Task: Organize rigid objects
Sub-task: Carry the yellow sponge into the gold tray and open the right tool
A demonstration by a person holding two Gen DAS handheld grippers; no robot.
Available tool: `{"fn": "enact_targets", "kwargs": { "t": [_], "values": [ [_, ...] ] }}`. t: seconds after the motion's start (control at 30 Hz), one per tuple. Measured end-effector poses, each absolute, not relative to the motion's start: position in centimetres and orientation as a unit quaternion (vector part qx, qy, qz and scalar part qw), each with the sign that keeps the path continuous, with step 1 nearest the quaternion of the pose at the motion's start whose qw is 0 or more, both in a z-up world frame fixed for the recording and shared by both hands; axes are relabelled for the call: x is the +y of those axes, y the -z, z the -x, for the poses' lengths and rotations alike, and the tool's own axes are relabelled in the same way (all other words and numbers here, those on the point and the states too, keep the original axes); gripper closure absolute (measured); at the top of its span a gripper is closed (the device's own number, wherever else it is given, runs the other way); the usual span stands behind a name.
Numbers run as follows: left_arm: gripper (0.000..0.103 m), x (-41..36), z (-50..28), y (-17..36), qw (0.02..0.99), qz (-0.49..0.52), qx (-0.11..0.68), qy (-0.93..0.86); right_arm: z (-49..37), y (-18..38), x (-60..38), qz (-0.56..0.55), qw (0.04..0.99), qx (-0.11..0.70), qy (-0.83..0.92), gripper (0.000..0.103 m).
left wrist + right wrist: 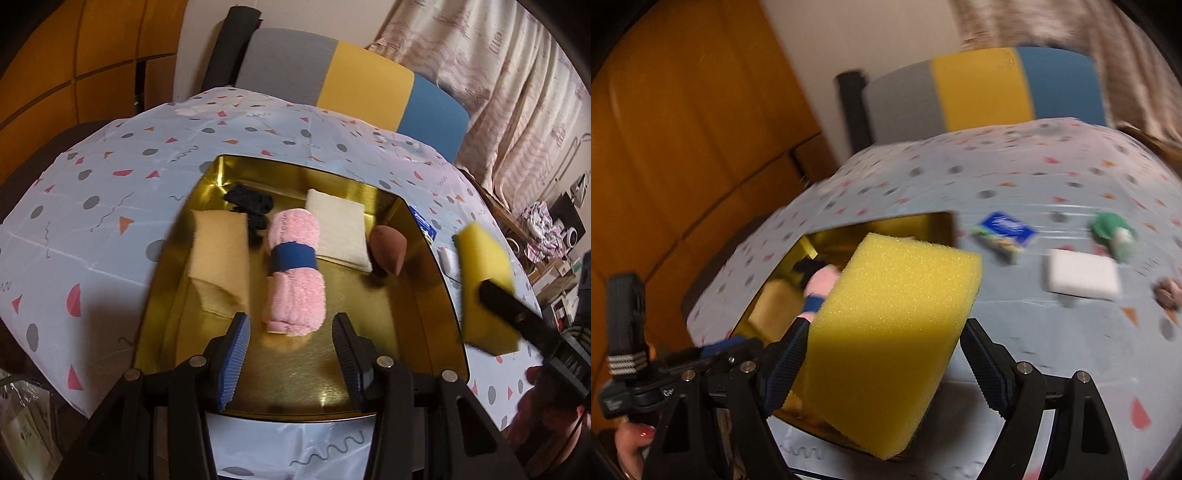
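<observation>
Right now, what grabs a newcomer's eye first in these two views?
The big yellow sponge fills the right claw, held in the air at the gold tray's right edge. Inside the tray, a rolled pink towel with a blue band lies in the middle, just ahead of the empty left claw. Behind the table, a chair back striped grey, yellow and blue stands out.

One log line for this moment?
right tool: holds yellow sponge, beside gold tray | left tool: open, empty, over tray

Table w/ patterned cloth (110,155): gold tray (439,295), blue packet (1006,229), white block (1082,278), green item (1113,230).
</observation>
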State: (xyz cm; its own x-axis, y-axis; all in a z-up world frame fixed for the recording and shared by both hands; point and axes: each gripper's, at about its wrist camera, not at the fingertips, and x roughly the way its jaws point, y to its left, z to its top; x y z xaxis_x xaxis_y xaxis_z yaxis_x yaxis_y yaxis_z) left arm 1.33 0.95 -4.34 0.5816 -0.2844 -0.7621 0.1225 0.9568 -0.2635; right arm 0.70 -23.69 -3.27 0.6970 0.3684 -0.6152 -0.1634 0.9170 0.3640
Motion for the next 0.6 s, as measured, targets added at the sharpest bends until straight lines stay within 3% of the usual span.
{"fn": "enact_targets", "kwargs": {
  "t": [0.37, 0.47, 0.6],
  "values": [
    [0.056, 5.2, -0.7, 4.9, 0.884, 0.128, 0.442, 0.081, -5.7, 6.4, -17.5, -0.084, 0.881, 0.436, -0.165, 0.019],
    [0.056, 5.6, -0.6, 5.0, 0.884, 0.129, 0.442, 0.076, -6.7, 7.5, -17.0, -0.082, 0.869, 0.461, -0.161, 0.016],
    [0.056, 5.7, -0.6, 5.1, 0.884, 0.130, 0.443, 0.076, -6.4, 7.8, -17.4, -0.084, 0.873, 0.458, -0.146, 0.003]
  ]
}}
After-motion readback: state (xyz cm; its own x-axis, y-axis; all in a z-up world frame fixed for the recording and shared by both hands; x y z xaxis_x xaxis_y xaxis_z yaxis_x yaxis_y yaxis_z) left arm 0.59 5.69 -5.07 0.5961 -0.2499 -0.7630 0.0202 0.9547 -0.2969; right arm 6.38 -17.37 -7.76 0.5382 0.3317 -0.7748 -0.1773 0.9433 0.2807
